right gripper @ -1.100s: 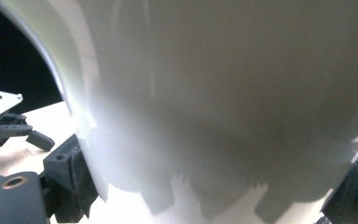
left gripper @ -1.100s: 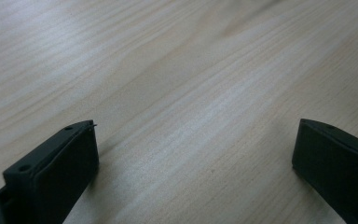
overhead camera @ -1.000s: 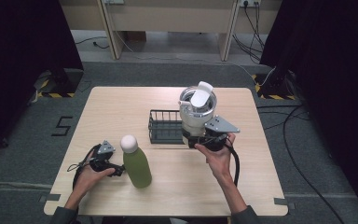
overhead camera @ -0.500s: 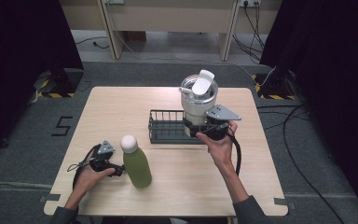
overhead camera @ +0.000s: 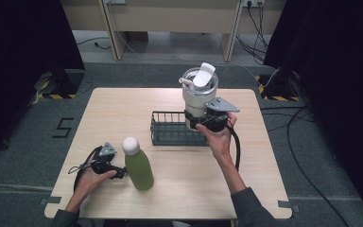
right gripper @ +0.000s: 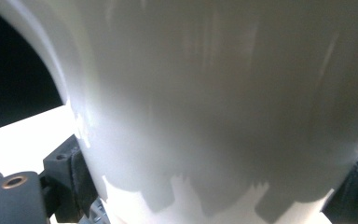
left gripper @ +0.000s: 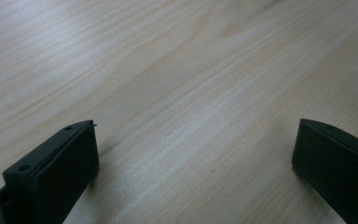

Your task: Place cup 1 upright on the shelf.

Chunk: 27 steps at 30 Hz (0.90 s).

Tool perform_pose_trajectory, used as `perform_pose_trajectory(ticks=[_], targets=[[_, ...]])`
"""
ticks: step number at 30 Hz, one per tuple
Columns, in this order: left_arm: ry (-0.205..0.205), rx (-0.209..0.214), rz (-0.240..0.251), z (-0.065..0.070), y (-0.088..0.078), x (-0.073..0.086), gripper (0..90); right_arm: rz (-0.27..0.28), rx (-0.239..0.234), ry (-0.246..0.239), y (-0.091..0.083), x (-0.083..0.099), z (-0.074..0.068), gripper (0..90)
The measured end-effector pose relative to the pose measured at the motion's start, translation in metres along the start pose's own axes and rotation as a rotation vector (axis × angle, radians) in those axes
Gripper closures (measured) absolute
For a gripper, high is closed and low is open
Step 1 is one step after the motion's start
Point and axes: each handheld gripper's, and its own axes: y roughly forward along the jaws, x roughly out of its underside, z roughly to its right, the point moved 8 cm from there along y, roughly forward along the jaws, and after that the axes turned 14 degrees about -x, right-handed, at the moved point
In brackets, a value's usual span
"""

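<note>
Carried a little farther toward the top of the frame since a second ago, the white tumbler (overhead camera: 198,97) now hangs just right of centre, over the right end of the black wire basket (overhead camera: 170,128). Right gripper (overhead camera: 203,122) fingers pinch its lower body. Lower left, the left gripper (overhead camera: 118,171) rests on the table (overhead camera: 123,109), fingers spread, beside the green bottle (overhead camera: 138,168).

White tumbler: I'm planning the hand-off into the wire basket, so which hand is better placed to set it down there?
Right: its hand-held gripper already grips the white tumbler above the wire basket.
</note>
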Motion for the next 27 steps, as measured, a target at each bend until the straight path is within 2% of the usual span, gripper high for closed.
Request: perform_pose_trajectory(ticks=[11, 15, 19, 27], targets=[[0.000, 0.000, 0.000, 0.000, 0.000, 0.000, 0.0, 0.003, 0.026, 0.012, 0.013, 0.009, 0.015, 11.6], [0.000, 0.000, 0.000, 0.000, 0.000, 0.000, 0.0, -0.004, 0.035, 0.005, 0.015, 0.012, 0.018, 11.6], [0.000, -0.001, -0.001, 0.000, 0.000, 0.000, 0.0, -0.002, 0.035, 0.026, 0.018, 0.018, 0.020, 11.6], [0.000, 0.000, 0.000, 0.000, 0.000, 0.000, 0.0, -0.008, 0.039, 0.036, 0.022, 0.029, 0.024, 11.6]])
